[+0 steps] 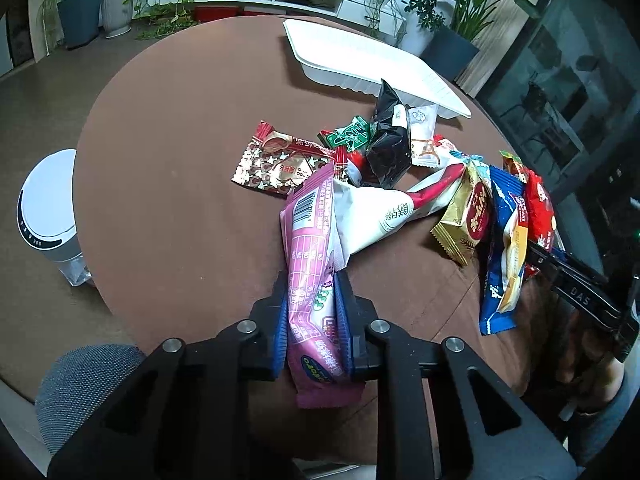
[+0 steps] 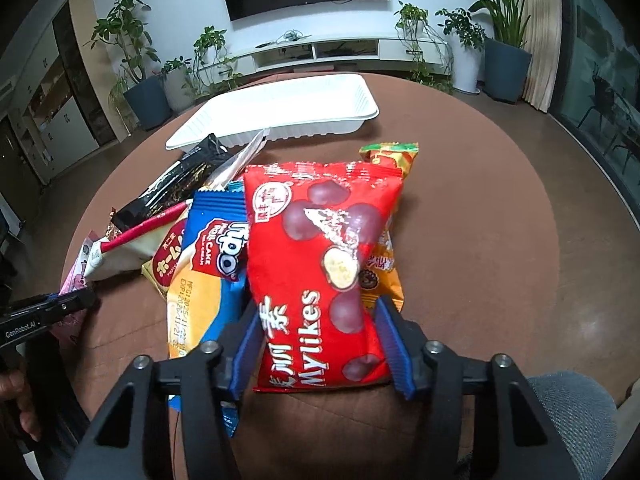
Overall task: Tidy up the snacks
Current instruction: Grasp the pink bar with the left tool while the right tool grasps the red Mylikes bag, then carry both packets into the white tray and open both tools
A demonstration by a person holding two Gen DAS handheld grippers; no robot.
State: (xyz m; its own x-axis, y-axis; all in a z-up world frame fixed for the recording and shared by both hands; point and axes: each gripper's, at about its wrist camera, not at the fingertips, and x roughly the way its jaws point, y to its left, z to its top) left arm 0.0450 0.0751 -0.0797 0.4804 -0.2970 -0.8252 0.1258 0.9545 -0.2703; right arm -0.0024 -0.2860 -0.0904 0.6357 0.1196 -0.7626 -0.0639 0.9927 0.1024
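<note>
My left gripper (image 1: 312, 280) is shut on a long pink snack packet (image 1: 310, 232), which runs up between the blue pads toward the pile. My right gripper (image 2: 318, 304) holds a red Mylikes bag (image 2: 320, 216), its pads pressing on the bag's two sides. The bag lies over a blue roll-cake packet (image 2: 212, 264) and an orange packet (image 2: 384, 264). A white tray (image 2: 280, 108) sits at the far side of the round brown table (image 1: 168, 184). In the left wrist view the right gripper (image 1: 560, 272) enters from the right edge.
Several loose snacks lie mid-table: a red starred packet (image 1: 280, 164), a black packet (image 1: 390, 148), a green one (image 1: 348, 134), a white-and-red one (image 1: 384, 212), a gold one (image 1: 464, 224). A white bin (image 1: 44, 208) stands on the floor at the left. A grey chair back (image 1: 80, 384) is near.
</note>
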